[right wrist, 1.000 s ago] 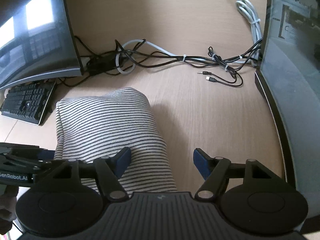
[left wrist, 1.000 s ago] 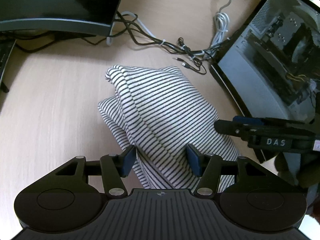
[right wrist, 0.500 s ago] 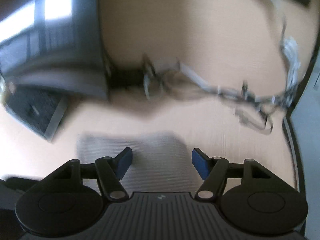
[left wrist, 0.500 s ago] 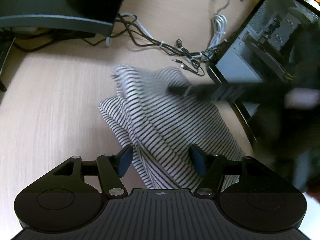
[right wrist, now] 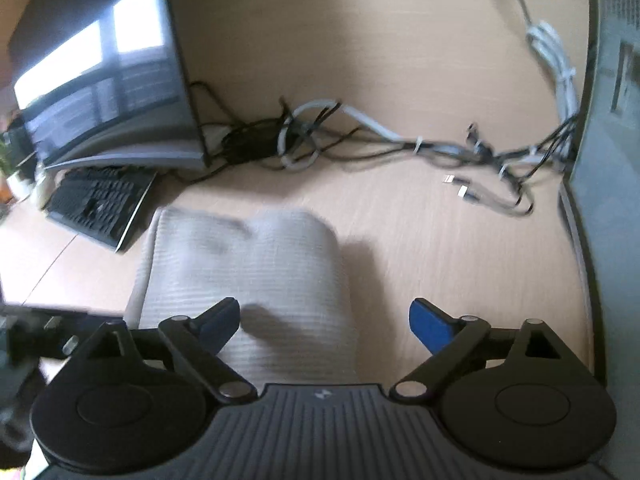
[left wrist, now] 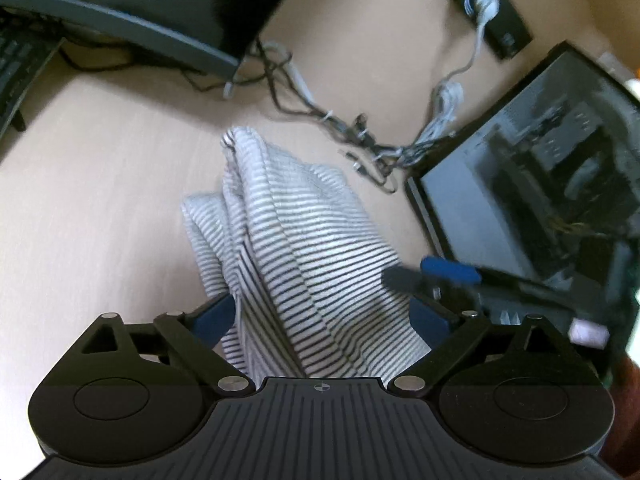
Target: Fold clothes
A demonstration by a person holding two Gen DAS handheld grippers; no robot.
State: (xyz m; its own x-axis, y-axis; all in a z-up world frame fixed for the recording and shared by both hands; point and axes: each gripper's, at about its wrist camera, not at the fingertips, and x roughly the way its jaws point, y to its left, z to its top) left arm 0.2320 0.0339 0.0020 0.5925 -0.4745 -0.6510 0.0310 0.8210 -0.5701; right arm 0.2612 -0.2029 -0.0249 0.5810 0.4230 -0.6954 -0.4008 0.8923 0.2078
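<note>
Striped folded garment [left wrist: 304,248] lies on the wooden surface [left wrist: 100,200] between the left hand-held gripper [left wrist: 322,316]'s just-widened jaws, unpinched; the right hand-held gripper [right wrist: 324,320], also just spread wide, straddles its edge.

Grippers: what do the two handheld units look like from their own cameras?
Both match. The left gripper and right gripper have ribbed dark-grey bodies with a small centre logo, round black side discs, black linkage arms with silver pivot pins, and blue finger pads.
</note>
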